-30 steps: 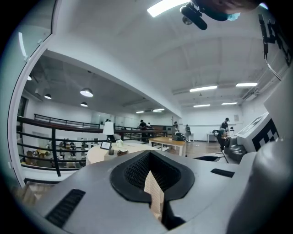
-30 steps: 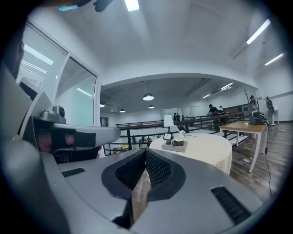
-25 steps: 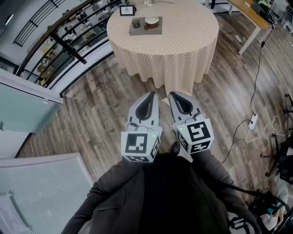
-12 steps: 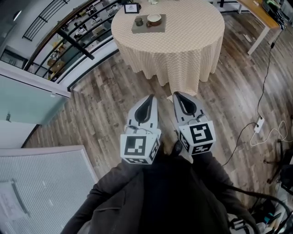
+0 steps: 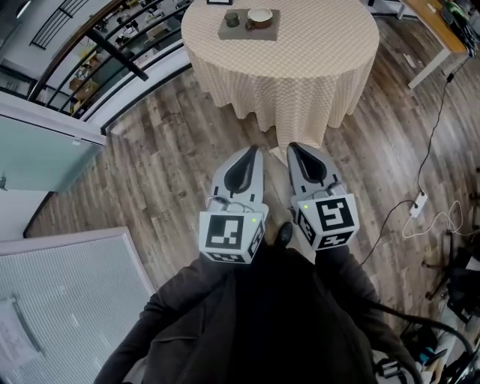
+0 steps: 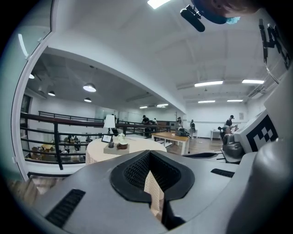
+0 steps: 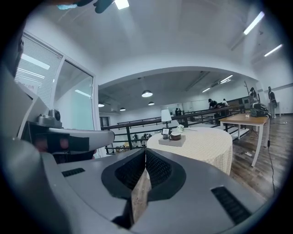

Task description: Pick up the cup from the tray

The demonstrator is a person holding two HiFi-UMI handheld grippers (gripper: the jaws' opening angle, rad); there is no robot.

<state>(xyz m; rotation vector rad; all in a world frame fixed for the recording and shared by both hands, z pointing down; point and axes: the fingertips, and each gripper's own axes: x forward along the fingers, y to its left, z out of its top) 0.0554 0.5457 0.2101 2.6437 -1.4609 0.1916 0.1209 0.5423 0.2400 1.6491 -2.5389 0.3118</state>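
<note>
Bright, even indoor light from ceiling strips (image 6: pixel 208 84), soft shadows, gripper views fisheye-warped with dark corners

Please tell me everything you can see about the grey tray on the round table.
The tray is a thick, flat, grey-brown rectangular slab; its material is unclear from here. It lies level on the round table, which is covered in cream chequered cloth, left of its middle. On it stand a small dark cup, at left, and a wider brown cup with a pale inside, at right.

A small dark cup (image 5: pixel 232 19) stood upright on a flat grey tray (image 5: pixel 251 34), just beside a wider brown bowl (image 5: pixel 260 16), on the round cloth-covered surface (image 5: pixel 315 52).
</note>
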